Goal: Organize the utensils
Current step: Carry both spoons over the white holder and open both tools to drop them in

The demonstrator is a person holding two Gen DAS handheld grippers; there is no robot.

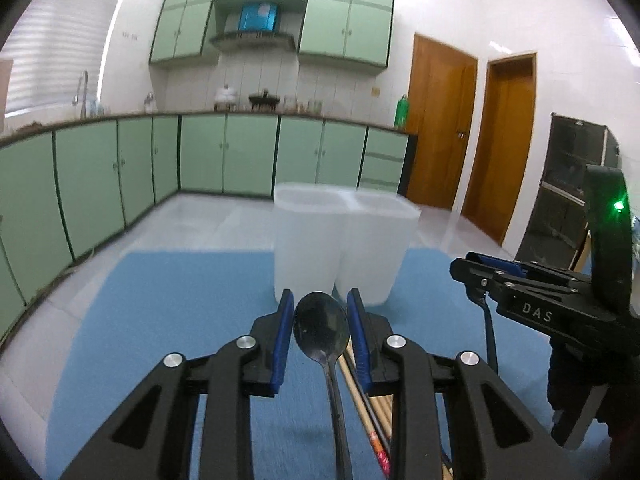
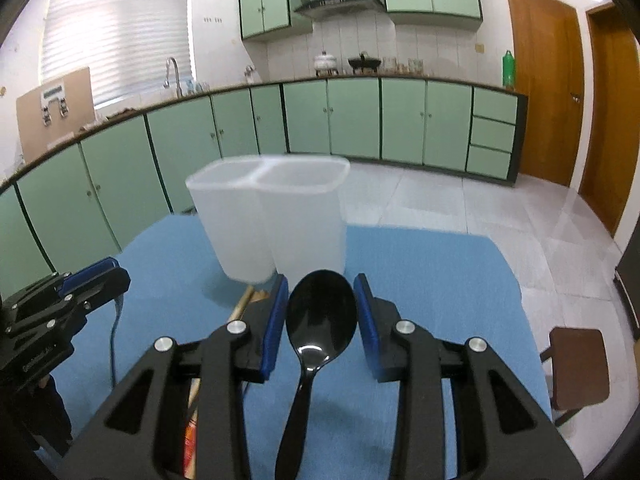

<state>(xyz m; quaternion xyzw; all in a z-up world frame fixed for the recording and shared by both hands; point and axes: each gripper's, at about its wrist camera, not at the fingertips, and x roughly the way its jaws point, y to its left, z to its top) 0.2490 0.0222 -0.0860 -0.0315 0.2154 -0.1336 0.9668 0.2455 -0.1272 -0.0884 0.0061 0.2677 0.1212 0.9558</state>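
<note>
Left wrist view: your left gripper clamps steel spoon, handle back, bowl toward bin just ahead. Right gripper likewise clamps black spoon.

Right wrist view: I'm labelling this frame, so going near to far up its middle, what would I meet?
Black spoon between the right tool's fingers → blue mat → white two-compartment container → tiled floor → green base cabinets.
</note>
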